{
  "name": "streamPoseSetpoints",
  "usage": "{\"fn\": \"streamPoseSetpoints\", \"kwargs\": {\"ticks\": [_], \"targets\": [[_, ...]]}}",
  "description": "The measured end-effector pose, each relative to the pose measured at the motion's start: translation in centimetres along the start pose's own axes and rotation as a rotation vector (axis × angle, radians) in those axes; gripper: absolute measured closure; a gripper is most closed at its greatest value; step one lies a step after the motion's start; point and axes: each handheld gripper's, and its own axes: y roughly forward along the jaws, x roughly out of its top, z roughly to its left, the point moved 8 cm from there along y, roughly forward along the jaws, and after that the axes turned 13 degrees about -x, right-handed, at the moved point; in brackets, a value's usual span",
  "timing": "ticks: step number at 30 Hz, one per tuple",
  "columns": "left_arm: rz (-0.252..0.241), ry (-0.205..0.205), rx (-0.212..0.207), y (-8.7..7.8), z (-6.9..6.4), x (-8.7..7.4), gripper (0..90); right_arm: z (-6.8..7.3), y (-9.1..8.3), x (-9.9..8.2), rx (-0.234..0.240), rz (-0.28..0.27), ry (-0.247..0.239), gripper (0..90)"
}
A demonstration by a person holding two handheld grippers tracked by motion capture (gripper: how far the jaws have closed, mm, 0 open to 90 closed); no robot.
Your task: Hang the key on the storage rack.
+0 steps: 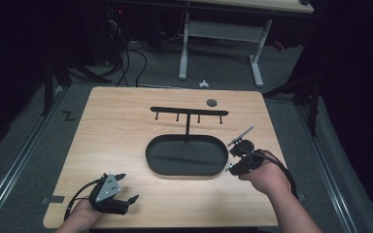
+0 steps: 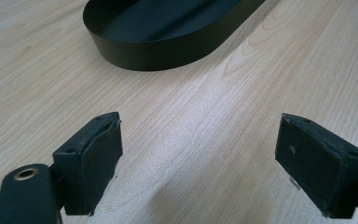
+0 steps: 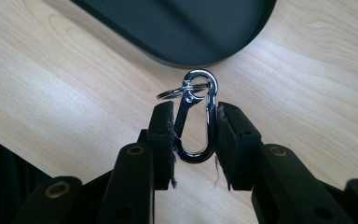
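A shiny metal carabiner clip (image 3: 196,116) with a small key ring at its top is pinched between the pads of my right gripper (image 3: 195,135), held above the wood. In the high view the right gripper (image 1: 234,158) hangs at the right end of the black oval tray (image 1: 151,154). Behind the tray stands a black T-shaped rack with several hooks (image 1: 189,111). My left gripper (image 1: 128,190) rests near the table's front left with its jaws wide open; in the left gripper view nothing lies between the left gripper's pads (image 2: 98,154), only bare wood, with the tray (image 2: 168,51) ahead.
A small dark round disc (image 1: 211,102) lies on the table behind the rack. The wooden table (image 1: 116,131) ends close behind both hands. Beyond the far edge are cables, a white desk frame and dark floor.
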Motion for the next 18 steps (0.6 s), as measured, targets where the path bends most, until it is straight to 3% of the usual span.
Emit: {"fn": "streamPoseSetpoints", "kwargs": {"ticks": [9,18], "targets": [[0.004,0.003,0.0,0.0,0.0,0.0,15.2,-0.9,-1.3,1.1,-0.01,-0.015,0.017,68.3],[0.01,0.007,-0.005,0.1,-0.1,0.0,15.2,-1.3,-2.6,2.6,-0.022,-0.023,0.004,68.3]]}}
